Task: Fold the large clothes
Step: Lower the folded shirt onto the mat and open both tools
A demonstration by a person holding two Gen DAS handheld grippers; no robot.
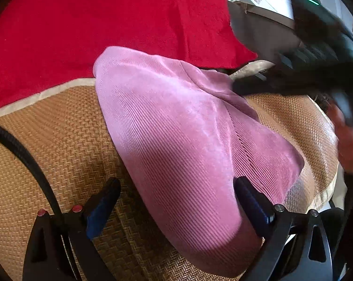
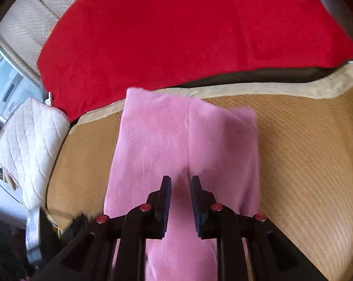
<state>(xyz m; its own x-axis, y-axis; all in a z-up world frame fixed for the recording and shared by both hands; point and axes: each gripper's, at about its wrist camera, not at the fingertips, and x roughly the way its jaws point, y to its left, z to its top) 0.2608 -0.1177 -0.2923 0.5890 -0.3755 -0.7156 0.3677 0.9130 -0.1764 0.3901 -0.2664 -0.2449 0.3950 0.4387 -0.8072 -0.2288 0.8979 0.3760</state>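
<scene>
Folded garment (image 2: 183, 140) on a woven mat (image 2: 305, 152), a blanket (image 2: 188, 30) behind it.

The garment lies lengthwise across the mat's middle, its far end near the mat's back edge. The blanket spreads beyond that edge and overlaps it at the left. In the right wrist view a quilted cushion (image 2: 33, 145) sits left of the mat.
</scene>
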